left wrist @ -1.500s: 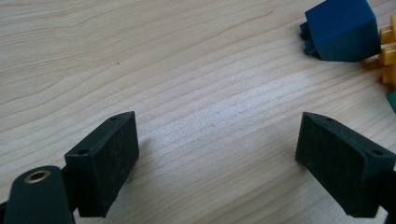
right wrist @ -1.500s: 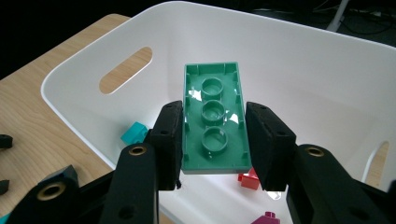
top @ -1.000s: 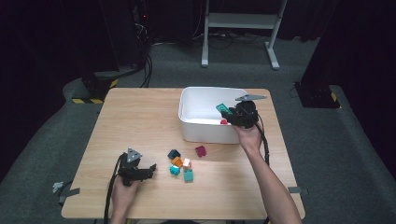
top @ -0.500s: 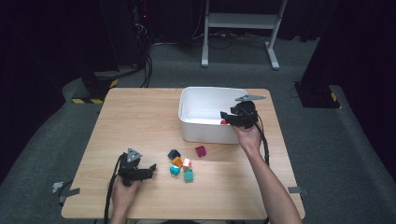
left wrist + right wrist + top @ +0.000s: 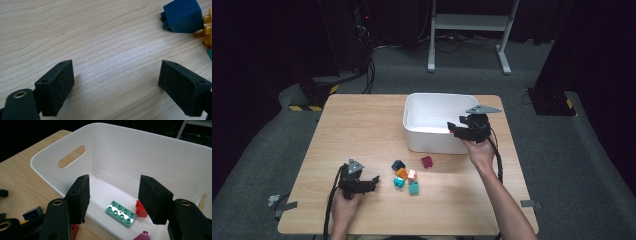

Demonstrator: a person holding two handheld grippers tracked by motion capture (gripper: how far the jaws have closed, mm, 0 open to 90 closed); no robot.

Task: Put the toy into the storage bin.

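Green brick (image 5: 121, 213) inside white bin (image 5: 162, 157) beneath right gripper (image 5: 113, 198).

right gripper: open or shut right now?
Open. In the right gripper view the right gripper has its jaws apart with nothing between them, poised over the white bin; a green brick lies on the bin floor.

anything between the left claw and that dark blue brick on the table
Nothing visible. The left claw is open over bare table, and the dark blue brick lies ahead of it to the right, with only wood grain between them. Yellow bricks sit beyond the blue one.
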